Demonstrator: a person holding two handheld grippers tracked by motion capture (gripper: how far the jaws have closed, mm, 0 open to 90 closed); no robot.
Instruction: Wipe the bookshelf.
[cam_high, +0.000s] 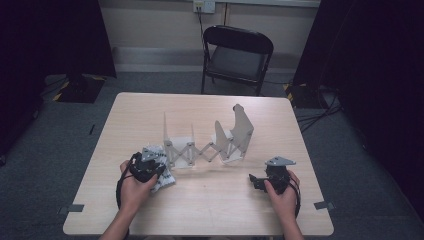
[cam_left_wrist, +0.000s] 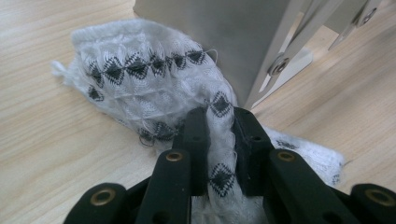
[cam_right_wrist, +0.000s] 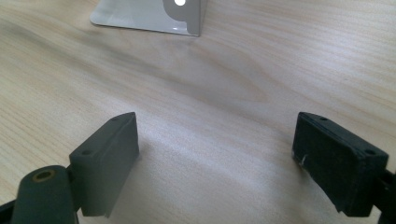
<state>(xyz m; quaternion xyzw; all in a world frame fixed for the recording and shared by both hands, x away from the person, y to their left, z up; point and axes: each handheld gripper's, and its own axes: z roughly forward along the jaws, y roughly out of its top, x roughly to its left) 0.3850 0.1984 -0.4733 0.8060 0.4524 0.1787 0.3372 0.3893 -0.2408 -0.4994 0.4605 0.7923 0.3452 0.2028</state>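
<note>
A white knitted cloth with black diamond patterns (cam_left_wrist: 140, 79) lies crumpled on the wooden table beside the left end of a white expanding rack (cam_high: 205, 145). My left gripper (cam_left_wrist: 219, 140) is shut on a fold of that cloth, its jaws pinching the fabric; from above the cloth (cam_high: 162, 177) peeks out under the left gripper (cam_high: 145, 167). My right gripper (cam_right_wrist: 215, 149) hovers low over bare wood with its jaws wide apart and nothing between them. In the high view the right gripper (cam_high: 257, 181) sits at the table's right front, pointing left.
The rack's base plate (cam_left_wrist: 224, 42) stands just behind the cloth, and its other foot (cam_right_wrist: 154, 14) lies ahead of the right gripper. A black folding chair (cam_high: 235, 57) stands beyond the table's far edge. Dark curtains flank both sides.
</note>
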